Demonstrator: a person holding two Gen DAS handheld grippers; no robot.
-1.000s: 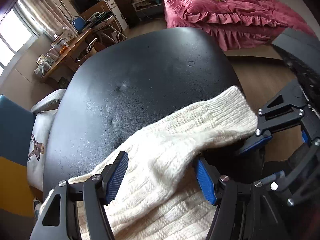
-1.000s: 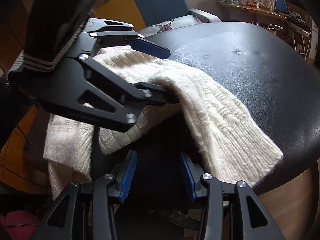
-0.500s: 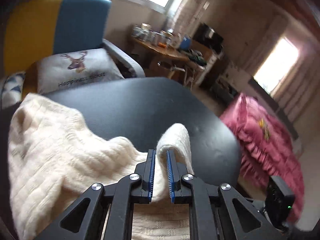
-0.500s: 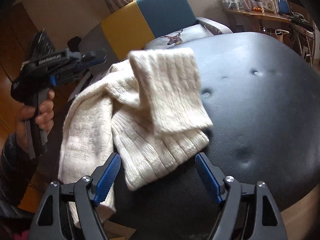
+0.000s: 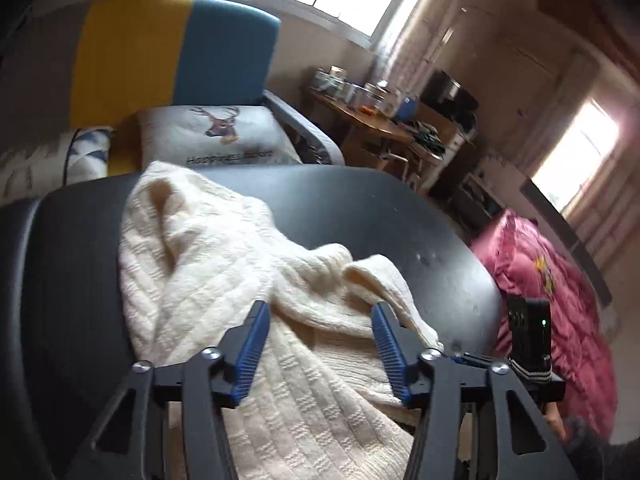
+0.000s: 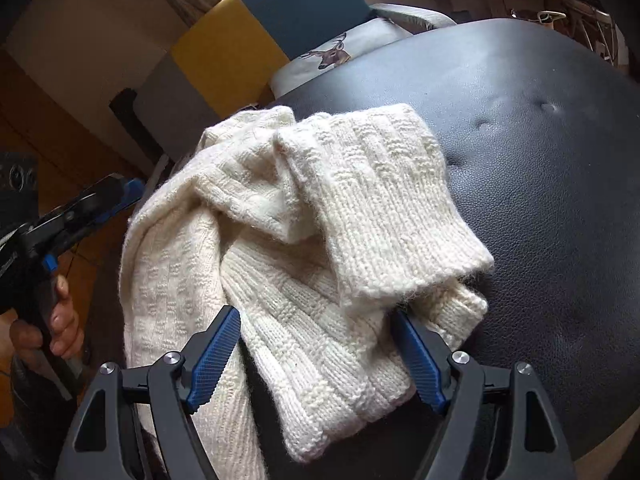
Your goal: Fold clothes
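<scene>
My left claw (image 5: 318, 346) is opening over the sweater (image 5: 224, 264), nothing pinched; my right claw (image 6: 316, 354) hangs spread above its folded sleeve (image 6: 384, 200) on the table (image 6: 552, 184)

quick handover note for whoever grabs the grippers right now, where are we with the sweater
Left gripper: jaws opening, above the knit, pads off it, nothing held.
Right gripper: open, straddling the near edge of the cream sweater, no grip.
Sweater lies on the black padded surface, one sleeve already folded over the body; its left side hangs off the edge.
Left to do: fold the remaining parts in and square it up.
</scene>
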